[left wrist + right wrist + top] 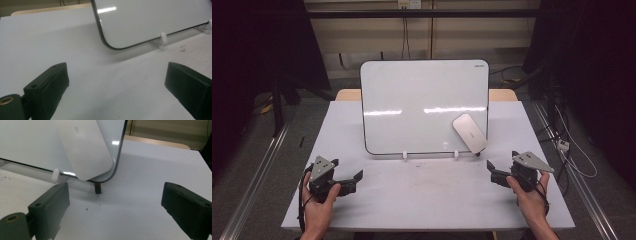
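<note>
Near half of the table (427,200) lies open between the left gripper (358,179) and right gripper (490,171). The upright whiteboard (412,100) blocks the far centre; its two white feet (404,155) and the eraser (469,133) at its lower right corner protrude. Side strips remain passable.

Each bare hand carries a black tool: the left tool (354,181) and the right tool (492,170) both wear a grey three-cornered plate dotted with small holes on top. Their jaws are chunky black blocks with screw holes; a brass-ringed hole sits near each base. A black cable loops by each wrist.
</note>
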`<state>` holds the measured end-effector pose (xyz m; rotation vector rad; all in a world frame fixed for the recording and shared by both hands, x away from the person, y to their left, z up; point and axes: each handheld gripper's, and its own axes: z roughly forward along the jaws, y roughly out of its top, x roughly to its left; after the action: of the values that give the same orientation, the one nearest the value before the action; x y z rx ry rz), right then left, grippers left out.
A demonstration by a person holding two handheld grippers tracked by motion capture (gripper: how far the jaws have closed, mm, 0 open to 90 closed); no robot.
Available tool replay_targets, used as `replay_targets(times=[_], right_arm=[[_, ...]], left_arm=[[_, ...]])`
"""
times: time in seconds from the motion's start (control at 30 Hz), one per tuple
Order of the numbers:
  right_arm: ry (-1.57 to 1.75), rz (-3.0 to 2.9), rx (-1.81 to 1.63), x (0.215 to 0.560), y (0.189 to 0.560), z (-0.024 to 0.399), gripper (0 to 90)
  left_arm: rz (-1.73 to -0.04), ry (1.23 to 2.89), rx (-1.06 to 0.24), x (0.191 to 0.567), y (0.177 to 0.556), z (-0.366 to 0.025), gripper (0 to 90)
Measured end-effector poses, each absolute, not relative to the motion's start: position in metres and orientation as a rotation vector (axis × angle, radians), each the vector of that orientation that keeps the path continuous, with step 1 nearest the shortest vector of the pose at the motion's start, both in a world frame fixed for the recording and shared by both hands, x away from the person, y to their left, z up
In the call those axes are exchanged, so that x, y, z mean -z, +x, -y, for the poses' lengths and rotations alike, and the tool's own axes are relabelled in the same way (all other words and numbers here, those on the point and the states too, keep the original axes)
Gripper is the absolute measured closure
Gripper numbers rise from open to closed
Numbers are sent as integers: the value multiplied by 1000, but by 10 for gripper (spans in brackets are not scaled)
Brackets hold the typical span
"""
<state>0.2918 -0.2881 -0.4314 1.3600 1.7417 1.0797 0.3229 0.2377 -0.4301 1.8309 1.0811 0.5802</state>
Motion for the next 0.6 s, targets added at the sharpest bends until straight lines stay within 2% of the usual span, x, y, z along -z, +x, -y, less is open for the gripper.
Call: replay_targets(times=[0.6], right_arm=[[1343, -1735, -1035, 442, 284, 288, 78]], left_arm=[[-1083, 1828, -560, 430, 321, -238, 51]])
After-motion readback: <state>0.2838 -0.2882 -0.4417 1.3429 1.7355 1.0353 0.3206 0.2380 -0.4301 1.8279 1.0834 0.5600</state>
